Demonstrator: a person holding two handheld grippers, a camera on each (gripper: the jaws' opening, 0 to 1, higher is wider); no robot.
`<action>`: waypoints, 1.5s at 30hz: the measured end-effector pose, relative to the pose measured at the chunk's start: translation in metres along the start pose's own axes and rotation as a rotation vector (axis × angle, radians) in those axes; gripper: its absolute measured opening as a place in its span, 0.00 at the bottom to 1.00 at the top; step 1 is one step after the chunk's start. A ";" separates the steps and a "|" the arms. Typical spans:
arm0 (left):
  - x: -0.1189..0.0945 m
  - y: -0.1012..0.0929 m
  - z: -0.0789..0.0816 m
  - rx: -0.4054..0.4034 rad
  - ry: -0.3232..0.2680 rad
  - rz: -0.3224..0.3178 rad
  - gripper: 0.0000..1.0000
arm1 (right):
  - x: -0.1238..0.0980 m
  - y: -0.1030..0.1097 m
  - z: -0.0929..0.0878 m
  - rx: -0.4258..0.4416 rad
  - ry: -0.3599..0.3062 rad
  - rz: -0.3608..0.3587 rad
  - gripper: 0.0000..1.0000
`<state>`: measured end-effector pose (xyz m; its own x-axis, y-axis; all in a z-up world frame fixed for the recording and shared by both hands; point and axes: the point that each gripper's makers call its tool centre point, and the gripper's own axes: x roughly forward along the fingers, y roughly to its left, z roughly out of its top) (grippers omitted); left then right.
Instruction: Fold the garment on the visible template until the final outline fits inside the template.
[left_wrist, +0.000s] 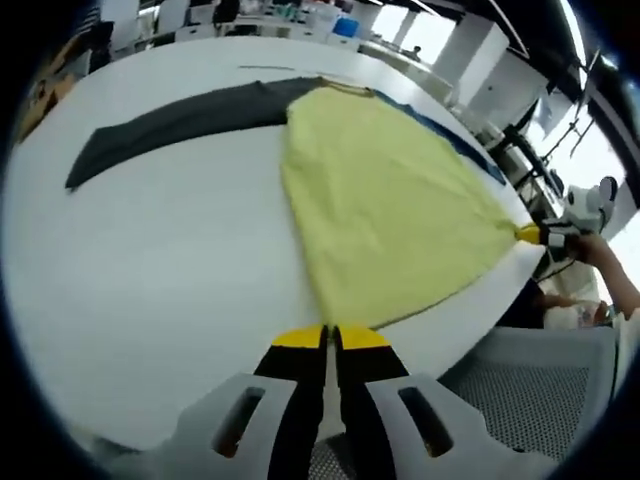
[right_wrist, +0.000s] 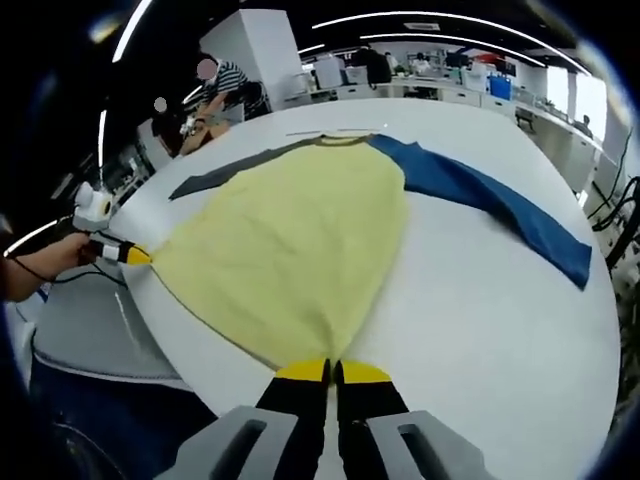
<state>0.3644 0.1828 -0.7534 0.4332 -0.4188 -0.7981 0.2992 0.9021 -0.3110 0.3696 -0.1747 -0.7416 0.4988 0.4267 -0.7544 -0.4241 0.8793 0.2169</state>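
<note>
A yellow garment (left_wrist: 385, 200) with long sleeves lies flat on the white table (left_wrist: 170, 290), collar at the far side. One sleeve looks dark grey (left_wrist: 180, 125), the other blue (right_wrist: 500, 200). My left gripper (left_wrist: 331, 337) is shut on one corner of the near hem, at the table's edge. My right gripper (right_wrist: 334, 371) is shut on the other hem corner. Each shows in the other's view, the right gripper (left_wrist: 530, 235) and the left gripper (right_wrist: 138, 256), pinching the stretched hem. A thin dark line (right_wrist: 330, 132) marks the table beyond the collar.
A grey mesh chair (left_wrist: 545, 385) stands against the table's near edge, between the grippers. A hand (right_wrist: 45, 258) holds the left gripper. Office desks and a seated person (right_wrist: 220, 85) are in the background. Bare tabletop (right_wrist: 480, 320) lies on both sides of the garment.
</note>
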 end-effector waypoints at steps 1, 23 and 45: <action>0.000 -0.001 -0.002 -0.002 0.005 -0.002 0.00 | 0.000 0.000 -0.001 -0.001 0.003 0.000 0.00; -0.007 -0.008 -0.031 0.030 0.103 0.015 0.00 | -0.004 0.006 -0.020 0.003 0.047 -0.002 0.00; -0.015 -0.007 -0.015 0.053 -0.052 0.022 0.11 | -0.007 0.010 -0.015 -0.038 0.024 0.023 0.22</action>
<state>0.3428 0.1842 -0.7467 0.4839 -0.4048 -0.7759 0.3327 0.9051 -0.2647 0.3498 -0.1720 -0.7433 0.4704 0.4414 -0.7641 -0.4641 0.8602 0.2112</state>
